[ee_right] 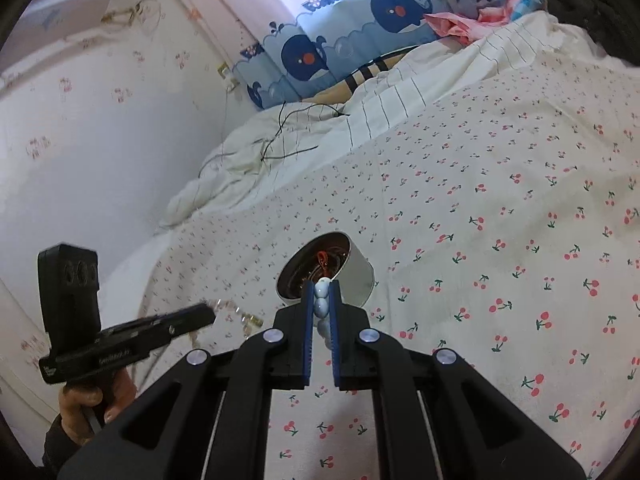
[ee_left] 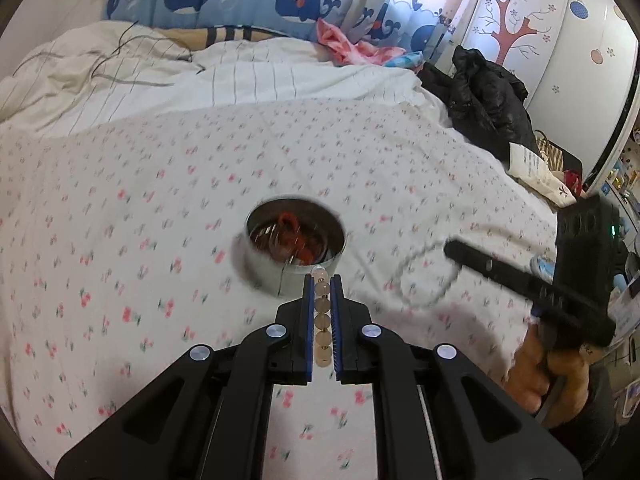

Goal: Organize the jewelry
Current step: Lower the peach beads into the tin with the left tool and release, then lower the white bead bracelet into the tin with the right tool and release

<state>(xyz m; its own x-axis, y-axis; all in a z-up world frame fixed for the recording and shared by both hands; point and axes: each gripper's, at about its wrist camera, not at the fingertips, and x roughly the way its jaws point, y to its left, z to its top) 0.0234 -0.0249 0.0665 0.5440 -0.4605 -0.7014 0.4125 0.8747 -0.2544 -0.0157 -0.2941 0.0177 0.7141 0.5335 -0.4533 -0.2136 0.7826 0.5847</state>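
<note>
Two grippers reach forward over the cherry-print bedsheet [ee_right: 500, 208], both aimed at the round metal tin [ee_left: 294, 250] at frame centre. The left gripper [ee_left: 322, 280] pinches a strand of translucent, pale round beads [ee_left: 322, 314] between its blue-padded fingers, its tips just at the tin's near rim. The right gripper [ee_right: 323, 286] clamps a string of glossy white-blue beads [ee_right: 322, 300], likewise at the tin's edge. Inside the shiny cylindrical tin lies red, tangled jewelry [ee_left: 294, 236], blurred.
</note>
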